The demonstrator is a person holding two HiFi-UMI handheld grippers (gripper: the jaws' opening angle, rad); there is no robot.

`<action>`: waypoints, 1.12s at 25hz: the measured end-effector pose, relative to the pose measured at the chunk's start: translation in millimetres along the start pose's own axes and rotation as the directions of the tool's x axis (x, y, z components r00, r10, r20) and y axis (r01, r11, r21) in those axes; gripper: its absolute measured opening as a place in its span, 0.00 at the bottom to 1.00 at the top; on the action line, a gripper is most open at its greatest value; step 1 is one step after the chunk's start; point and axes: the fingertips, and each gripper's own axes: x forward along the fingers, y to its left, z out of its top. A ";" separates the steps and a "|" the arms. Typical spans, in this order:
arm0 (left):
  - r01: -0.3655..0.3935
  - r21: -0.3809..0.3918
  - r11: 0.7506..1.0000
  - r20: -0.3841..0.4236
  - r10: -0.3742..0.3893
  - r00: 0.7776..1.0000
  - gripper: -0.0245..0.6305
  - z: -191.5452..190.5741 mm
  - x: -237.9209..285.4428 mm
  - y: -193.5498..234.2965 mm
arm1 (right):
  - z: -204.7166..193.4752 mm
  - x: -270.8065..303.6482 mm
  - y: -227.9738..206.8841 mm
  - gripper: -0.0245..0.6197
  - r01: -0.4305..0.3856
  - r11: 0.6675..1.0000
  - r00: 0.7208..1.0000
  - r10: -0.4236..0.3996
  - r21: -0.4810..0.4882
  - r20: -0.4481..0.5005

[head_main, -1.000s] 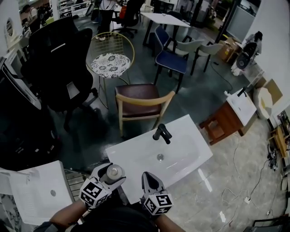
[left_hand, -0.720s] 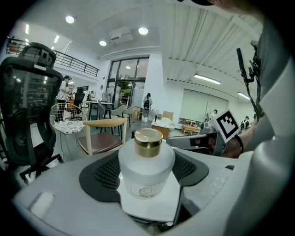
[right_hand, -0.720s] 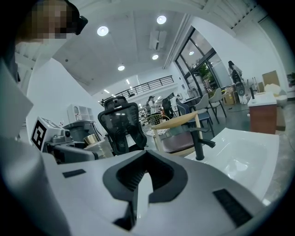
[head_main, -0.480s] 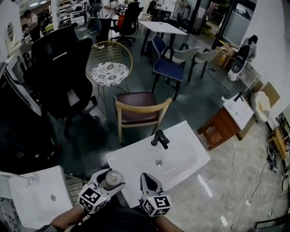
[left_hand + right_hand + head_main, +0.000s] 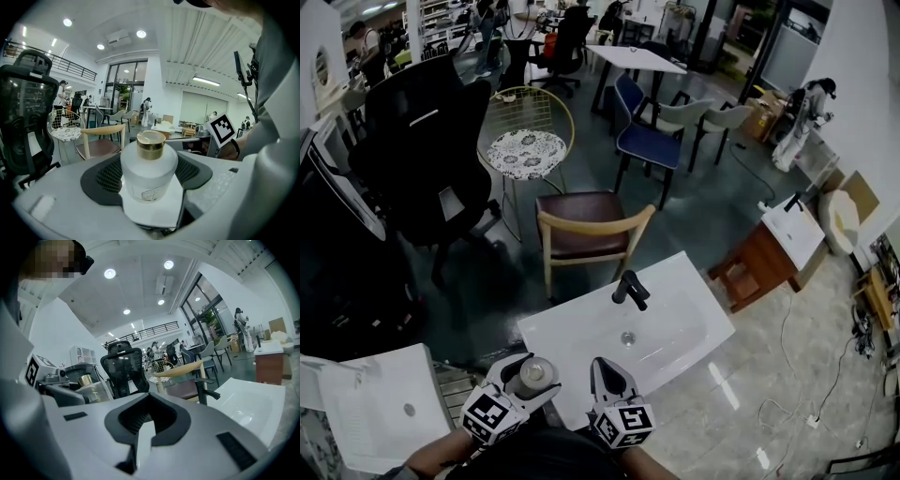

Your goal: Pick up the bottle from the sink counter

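Observation:
A frosted white bottle [image 5: 148,176] with a gold cap [image 5: 150,142] sits upright between the jaws of my left gripper [image 5: 149,180], which is shut on it. In the head view the bottle [image 5: 532,376] is held low at the left, just off the near left corner of the white sink counter [image 5: 675,295], and my left gripper [image 5: 525,380] grips it there. My right gripper [image 5: 606,375] hangs over the counter's near edge, jaws shut with nothing between them. The right gripper view shows its jaws [image 5: 146,427] closed and the bottle [image 5: 93,390] at the left.
A black faucet [image 5: 630,288] stands at the basin's far edge, with the drain [image 5: 627,337] in the middle. A wooden chair [image 5: 586,225] is behind the sink, a black office chair [image 5: 427,141] at the left, a second white basin [image 5: 380,403] at lower left, and a small wooden cabinet [image 5: 764,253] at the right.
The view has shifted slightly; both grippers sit a little lower in the frame. The left gripper still holds the bottle and the right stays shut.

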 end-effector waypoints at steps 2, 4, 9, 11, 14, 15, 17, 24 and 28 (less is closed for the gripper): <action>0.000 0.008 1.000 -0.001 0.000 1.000 0.55 -0.3 1.8 -0.9 | -0.6 -0.3 -0.9 0.05 0.000 1.000 1.000 0.000 0.000 0.000; -0.003 0.012 1.000 -0.007 0.003 1.000 0.55 -2.8 2.5 -0.1 | -1.2 0.1 -0.6 0.05 0.000 1.000 1.000 0.000 -0.002 0.000; -0.018 0.001 1.000 -0.023 0.018 1.000 0.55 -4.6 2.0 5.6 | -3.4 2.1 1.8 0.05 -0.001 1.000 1.000 0.001 -0.015 -0.001; -0.022 0.000 1.000 -0.020 0.022 1.000 0.55 -1.1 2.8 7.1 | -3.2 2.9 2.6 0.05 -0.004 1.000 1.000 0.004 -0.025 -0.003; -0.012 -0.002 1.000 -0.018 0.012 1.000 0.55 -1.7 3.7 6.8 | -2.8 3.7 4.9 0.05 -0.010 0.999 1.000 0.009 -0.045 -0.009; -0.011 -0.002 1.000 -0.018 0.011 1.000 0.55 -1.2 3.8 6.9 | -2.4 3.8 5.8 0.05 -0.010 0.999 1.000 0.010 -0.052 -0.009; -0.010 -0.001 1.000 -0.017 0.010 1.000 0.55 -0.4 3.8 7.6 | -0.5 4.1 6.9 0.05 -0.009 0.998 1.000 0.008 -0.066 -0.004; -0.002 -0.001 1.000 -0.015 0.002 1.000 0.55 -5.5 5.5 7.8 | 2.7 3.8 6.4 0.05 -0.004 0.997 1.000 0.004 -0.079 0.007; -0.008 -0.005 1.000 -0.028 0.008 1.000 0.55 -8.6 5.9 9.5 | 1.9 4.8 6.5 0.05 -0.007 0.997 1.000 0.008 -0.079 0.011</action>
